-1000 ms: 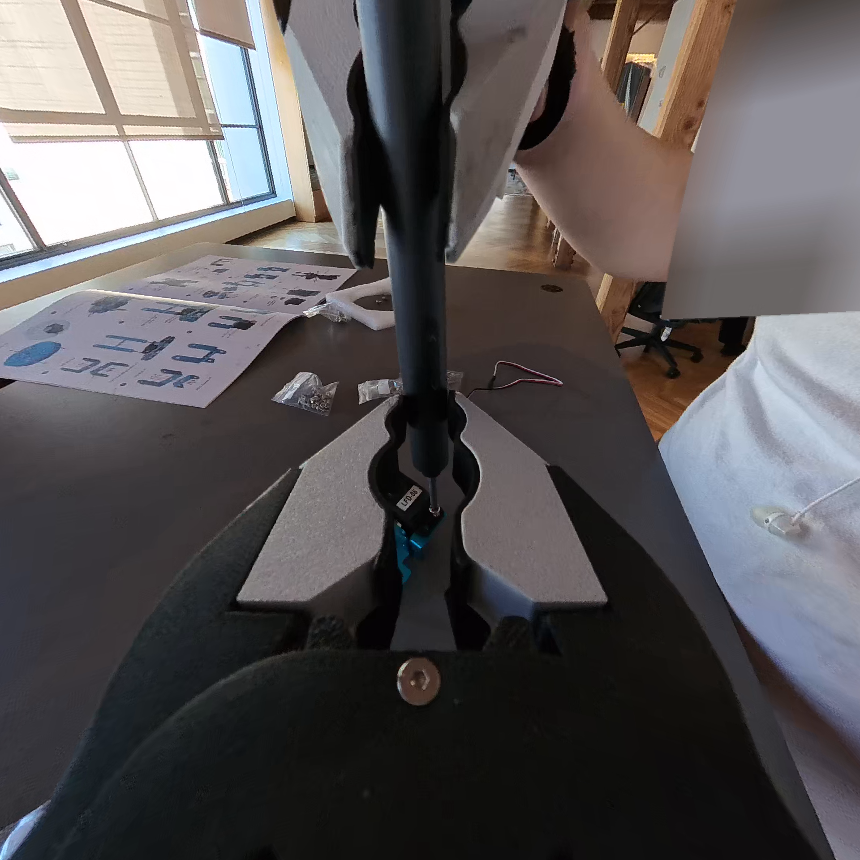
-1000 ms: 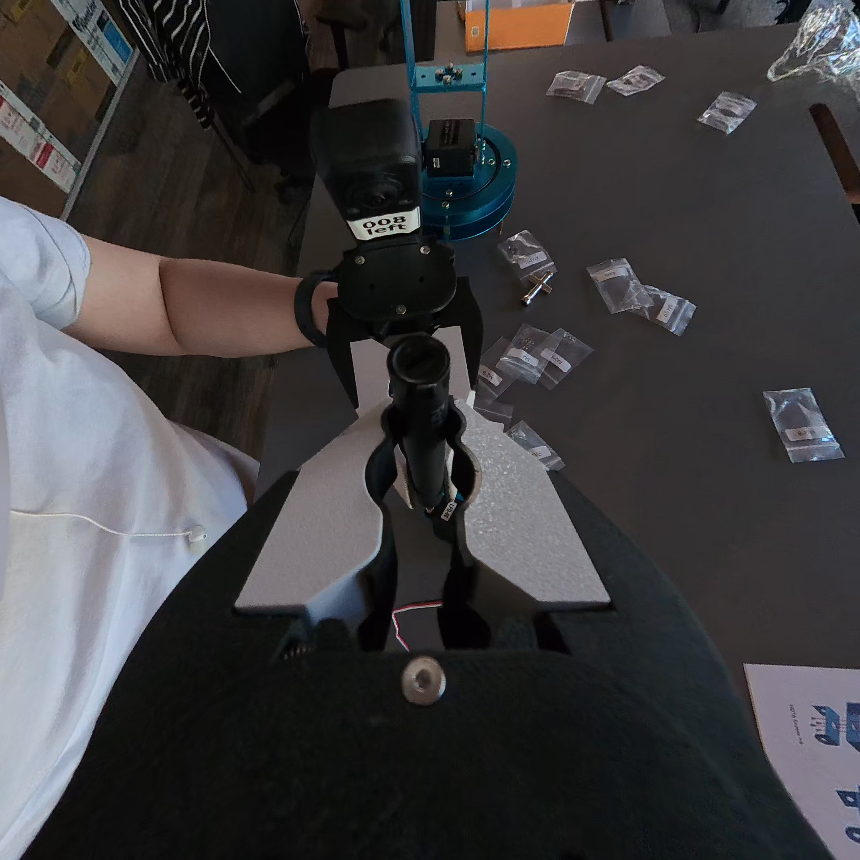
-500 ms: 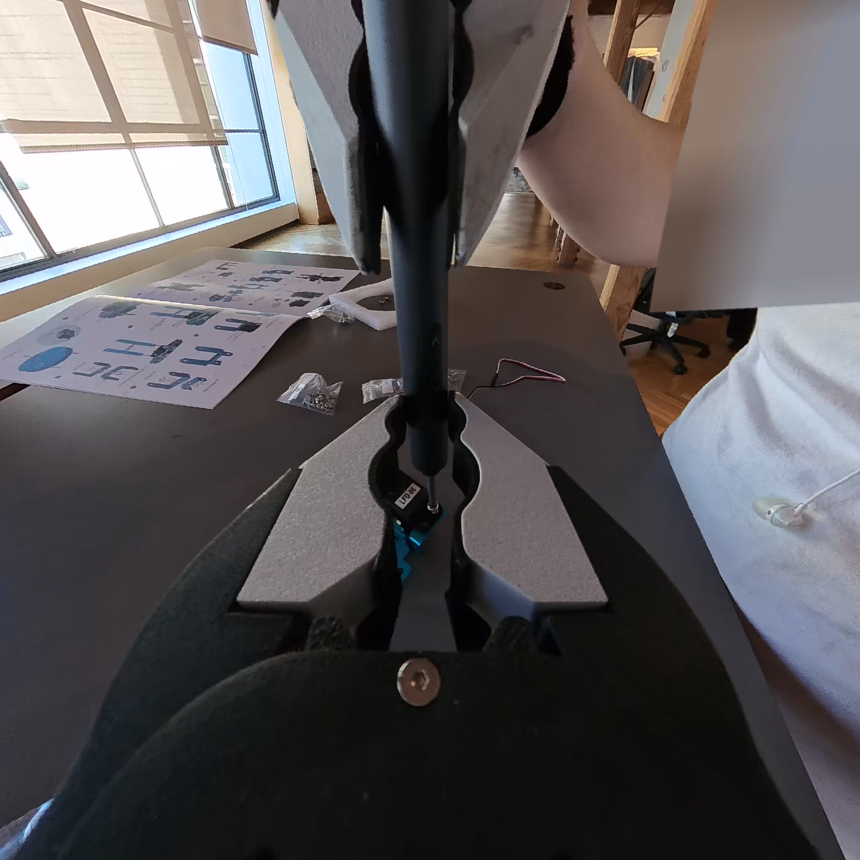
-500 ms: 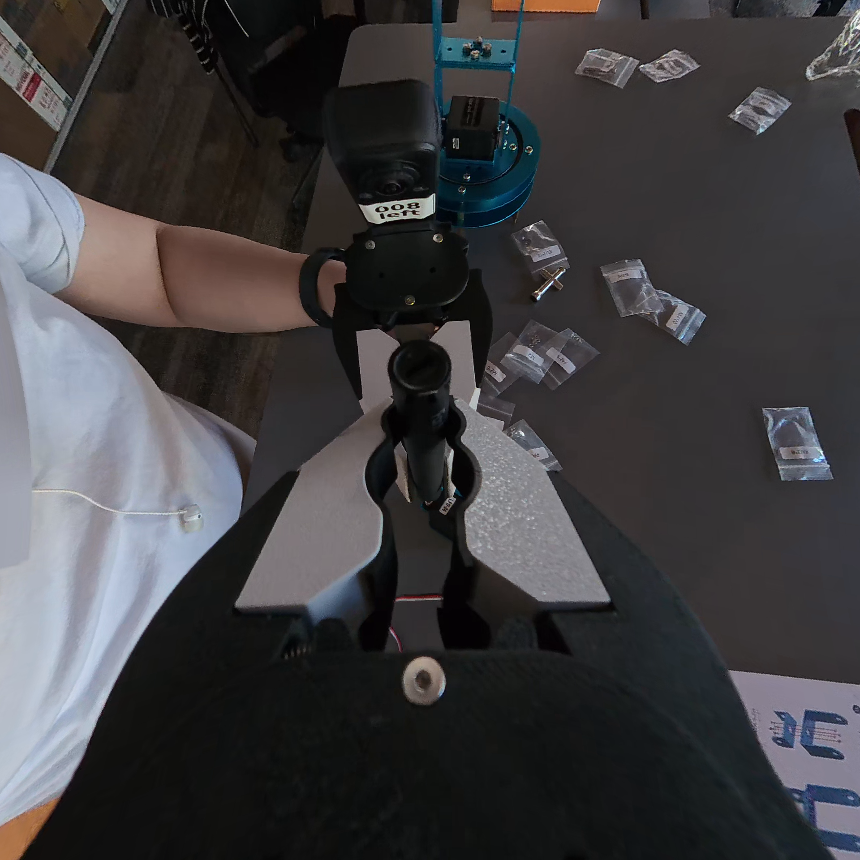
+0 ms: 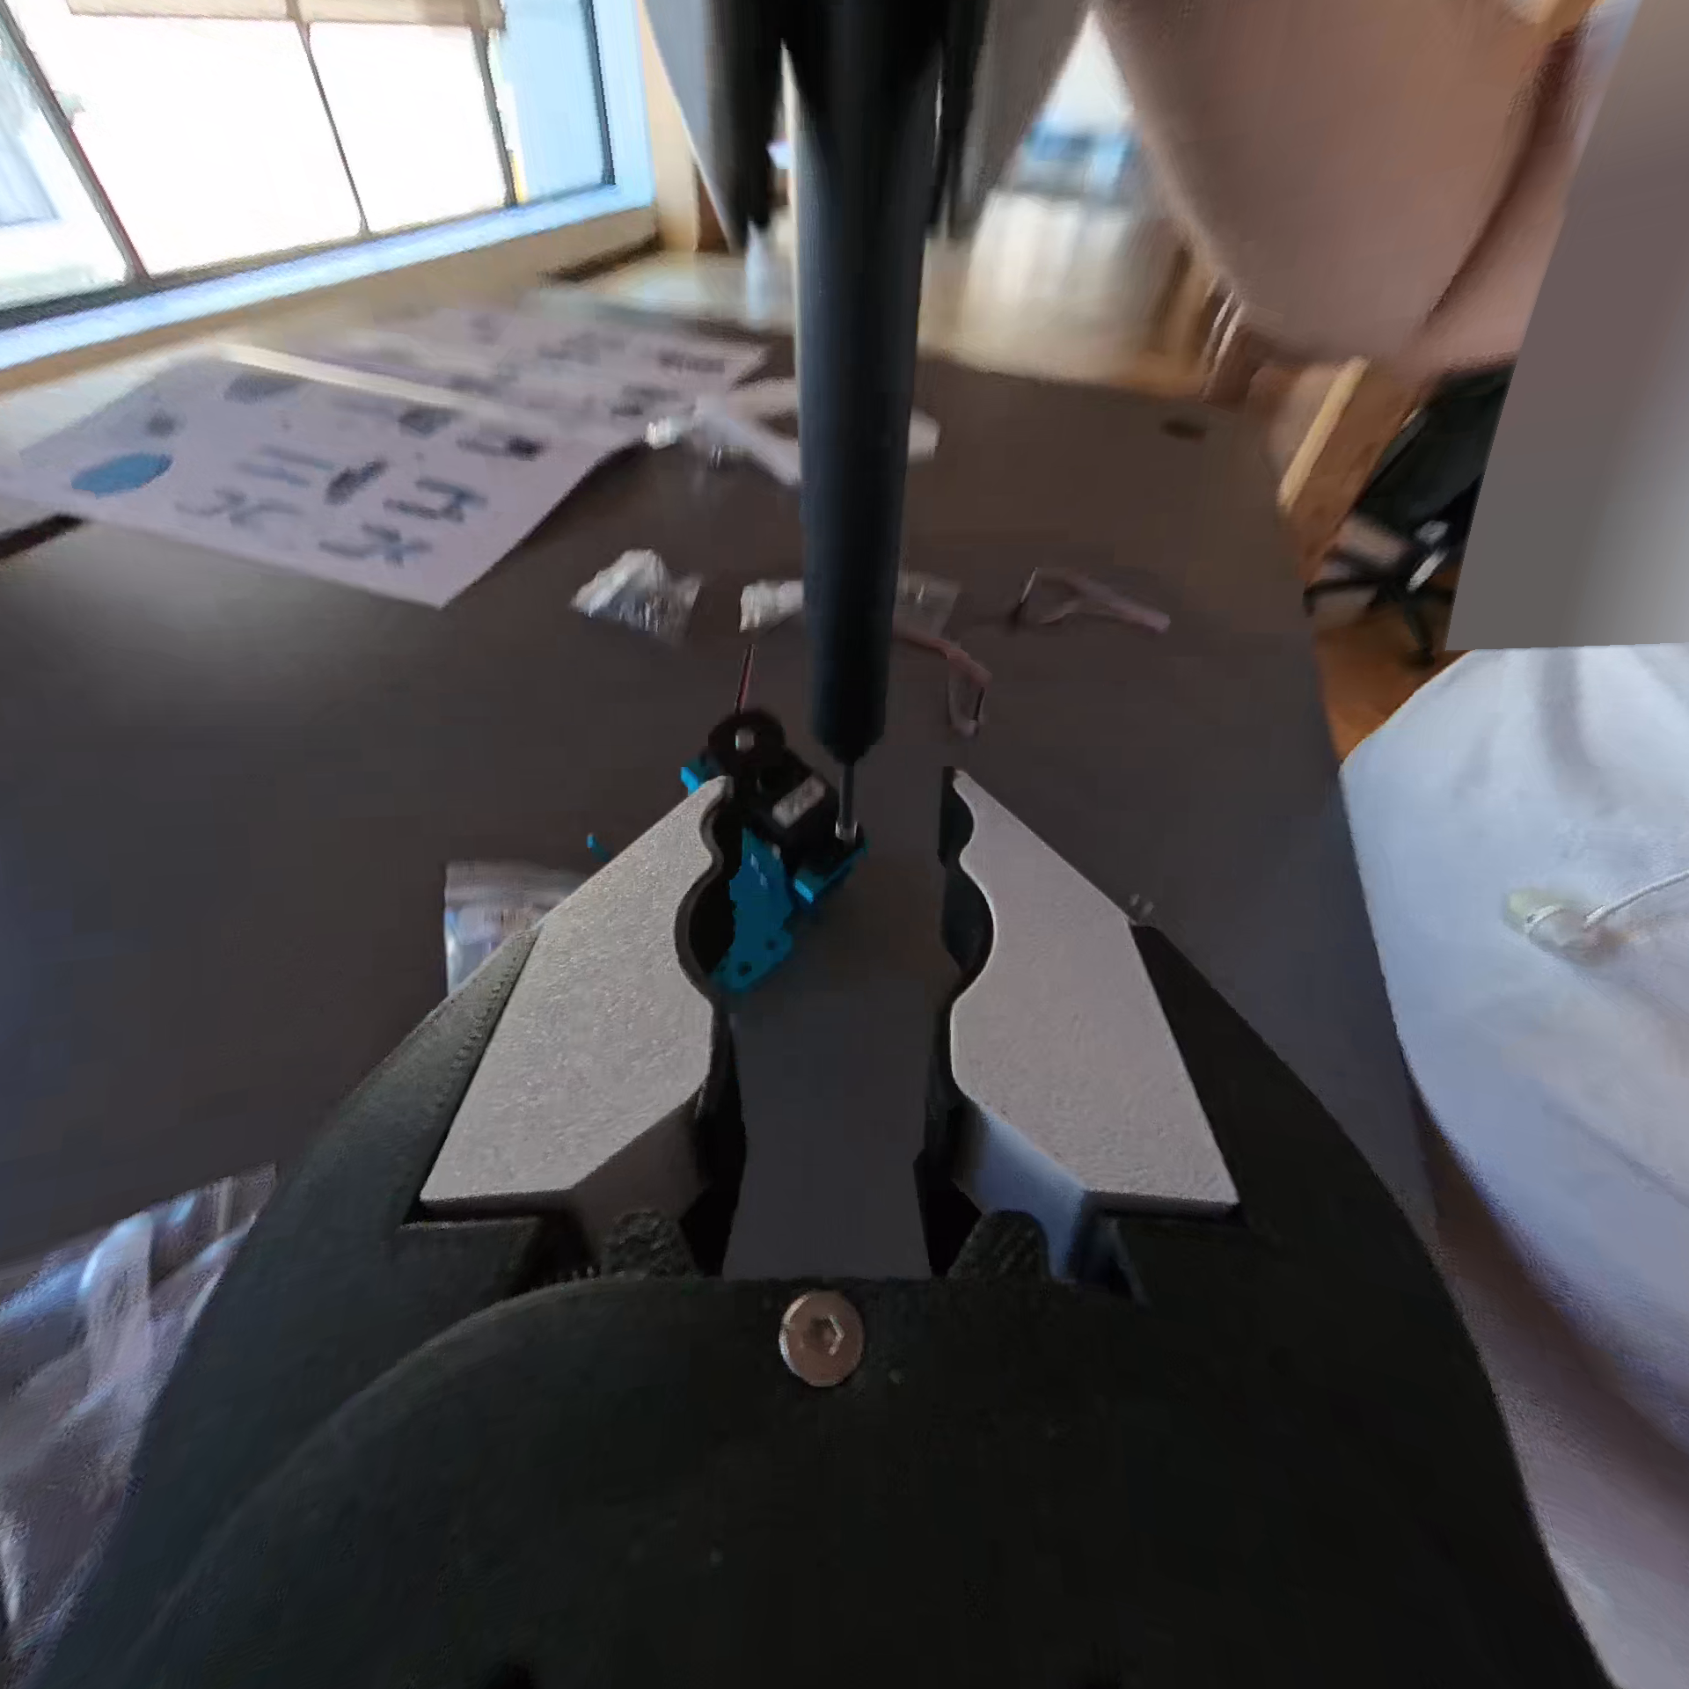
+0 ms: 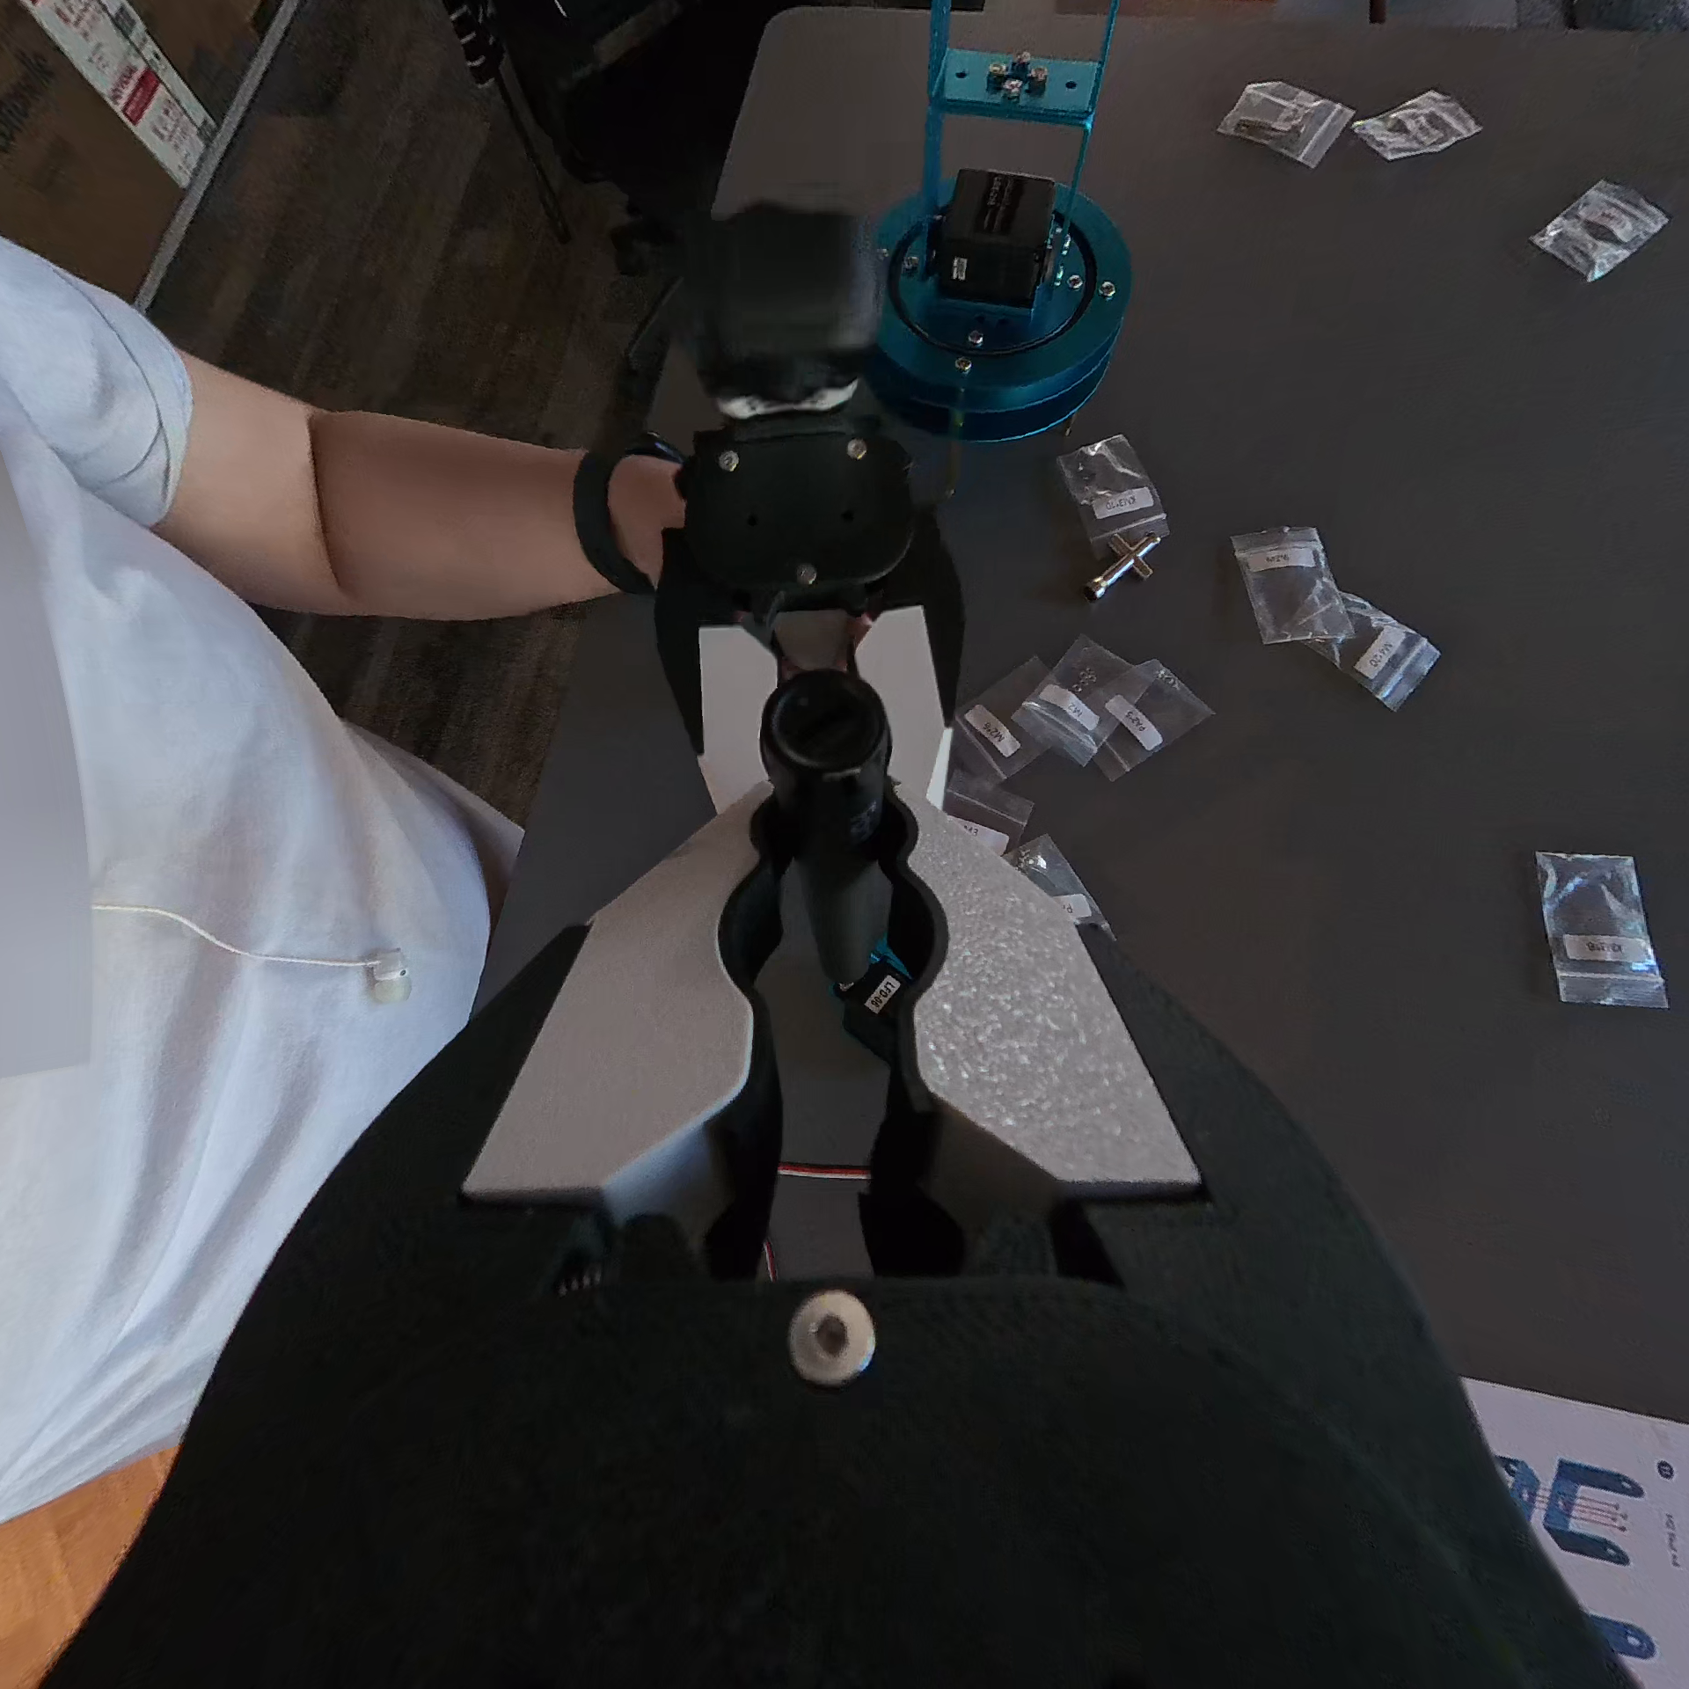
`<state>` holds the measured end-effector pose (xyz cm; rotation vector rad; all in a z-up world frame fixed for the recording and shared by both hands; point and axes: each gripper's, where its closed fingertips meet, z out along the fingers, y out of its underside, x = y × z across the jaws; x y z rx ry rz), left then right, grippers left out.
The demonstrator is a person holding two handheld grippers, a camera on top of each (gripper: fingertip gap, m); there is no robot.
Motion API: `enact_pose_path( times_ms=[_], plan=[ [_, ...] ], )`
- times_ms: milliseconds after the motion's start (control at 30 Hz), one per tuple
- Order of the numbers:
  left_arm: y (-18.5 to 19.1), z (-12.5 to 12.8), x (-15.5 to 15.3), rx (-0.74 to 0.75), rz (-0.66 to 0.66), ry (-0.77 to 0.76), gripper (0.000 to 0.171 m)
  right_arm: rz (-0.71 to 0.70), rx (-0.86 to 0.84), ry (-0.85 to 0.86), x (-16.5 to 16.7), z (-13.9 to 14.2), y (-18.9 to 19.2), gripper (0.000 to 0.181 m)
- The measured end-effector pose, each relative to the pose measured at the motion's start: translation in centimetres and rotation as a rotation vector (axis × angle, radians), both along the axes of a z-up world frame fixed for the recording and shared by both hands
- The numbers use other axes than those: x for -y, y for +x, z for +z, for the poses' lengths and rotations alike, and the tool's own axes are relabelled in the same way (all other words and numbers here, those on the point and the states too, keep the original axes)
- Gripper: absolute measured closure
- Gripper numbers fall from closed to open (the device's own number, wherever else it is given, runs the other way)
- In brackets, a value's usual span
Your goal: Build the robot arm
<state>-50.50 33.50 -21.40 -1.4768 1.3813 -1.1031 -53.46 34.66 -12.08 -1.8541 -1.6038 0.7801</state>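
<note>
A small black servo in a blue metal bracket point(image 5: 777, 868) stands on the dark table point(image 5: 274, 823). My left gripper point(image 5: 827, 795) is open around it; the bracket sits close to the left finger point(image 5: 585, 1005), and the right finger is apart from it. My right gripper point(image 6: 827, 809) is shut on a black screwdriver point(image 6: 827, 759) and holds it upright. The screwdriver point(image 5: 855, 457) comes down from above, with its thin metal tip on the bracket's top edge. The servo point(image 6: 879, 996) shows partly between the right fingers. The left gripper's fingers point(image 6: 731, 685) show spread beyond the screwdriver.
A round blue base with a servo and upright frame point(image 6: 996, 302) stands behind the left gripper. Several small clear bags point(image 6: 1088, 704) and a metal cross wrench point(image 6: 1120, 567) lie to the right. Printed instruction sheets point(image 5: 302, 475) lie far left. A person in a white shirt point(image 6: 228, 868) is alongside. The tips of one gripper are about 10 centimetres away from the tips of the other. Between my left fingertips and the metal cross wrench point(image 6: 1120, 567) there is roughly 20 centimetres.
My left gripper has opened and drawn back, letting go of the servo bracket, which now stands free. The right gripper still holds the screwdriver on it. The left view is blurred by motion.
</note>
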Motion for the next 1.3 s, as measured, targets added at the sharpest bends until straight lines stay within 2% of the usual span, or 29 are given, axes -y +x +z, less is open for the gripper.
enact_pose_path(
  times_ms=[100, 233, 367, 500, 833, 967, 1300],
  plan=[
    [0.3, -2.8, -0.1, -0.155, 0.07, 0.111, 0.131, 0.027, 0.009, 0.006, 0.2, 0.0, -0.1, 0.164],
    [1.3, -3.4, -0.4, -0.158, 0.129, 0.138, 0.132, 0.066, 0.029, 0.015, 0.6, -0.1, -0.4, 0.164],
    [1.8, -4.6, -0.8, -0.241, 0.143, 0.17, 0.131, 0.102, 0.065, 0.027, 0.7, -0.2, -0.6, 0.164],
    [2.3, -4.8, -1.2, -0.257, 0.163, 0.198, 0.137, 0.109, 0.115, 0.038, 0.5, -0.4, -0.8, 0.164],
    [2.4, -4.8, -1.3, -0.257, 0.164, 0.194, 0.138, -0.033, 0.183, 0.104, -0.1, -0.5, -0.2, 0.163],
    [2.5, -4.8, -1.3, -0.256, 0.161, 0.186, 0.139, 0.057, 0.18, 0.12, 1.0, -0.6, -0.6, 0.163],
    [2.5, -4.8, -1.3, -0.255, 0.155, 0.174, 0.139, 0.295, 0.146, -0.008, 1.1, -0.5, -0.4, 0.163]
  ],
)
